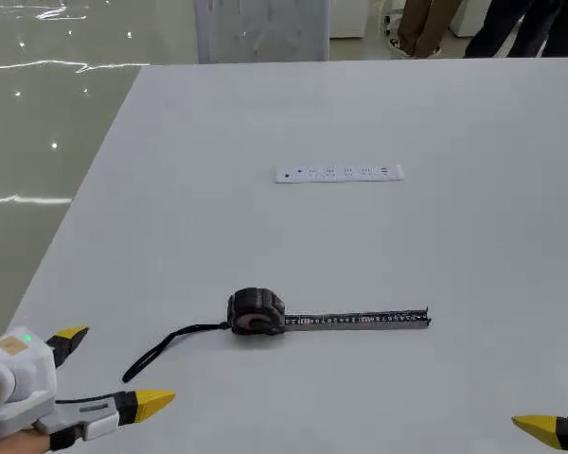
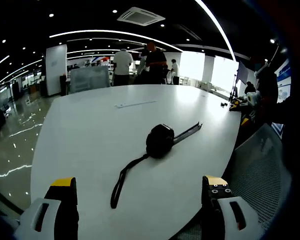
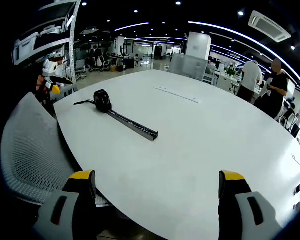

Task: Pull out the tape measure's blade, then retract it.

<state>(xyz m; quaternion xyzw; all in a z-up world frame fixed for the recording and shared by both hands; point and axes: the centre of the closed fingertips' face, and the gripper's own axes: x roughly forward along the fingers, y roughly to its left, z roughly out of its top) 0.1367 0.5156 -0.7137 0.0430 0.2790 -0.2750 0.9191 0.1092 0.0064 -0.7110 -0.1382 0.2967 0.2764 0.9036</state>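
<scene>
Yellow-tipped and white-bodied, the left gripper (image 1: 114, 369) sits at the lower left corner of the head view, over the near edge of the broad white bench (image 1: 379, 104). Its two jaws are spread wide with nothing between them. At the lower right corner of the same view, one yellow tip of the right gripper (image 3: 157, 176) pokes in. Its own view shows both jaws set wide apart and empty, close to the bench's rim.

Between the two grippers and farther out on the bench lies the black round-cased tape measure (image 1: 257, 312), well apart from both. Its dark blade (image 1: 360, 320), printed with fine markings, is drawn out and lies flat on the surface. In the head view it runs from the case toward the right and ends in a small hook. A black wrist strap (image 1: 166, 345) loops off the other side of the case toward the left gripper without touching it.

Farther back, near the middle of the bench, a long white power strip (image 1: 339, 173) lies roughly parallel to the blade. A grey mesh chair (image 3: 30, 150) stands at the bench's near edge in both gripper views. Several people (image 2: 135, 62) stand beyond the far edge, and a glossy pale floor (image 1: 38, 113) reflects ceiling lights to the left of the bench.
</scene>
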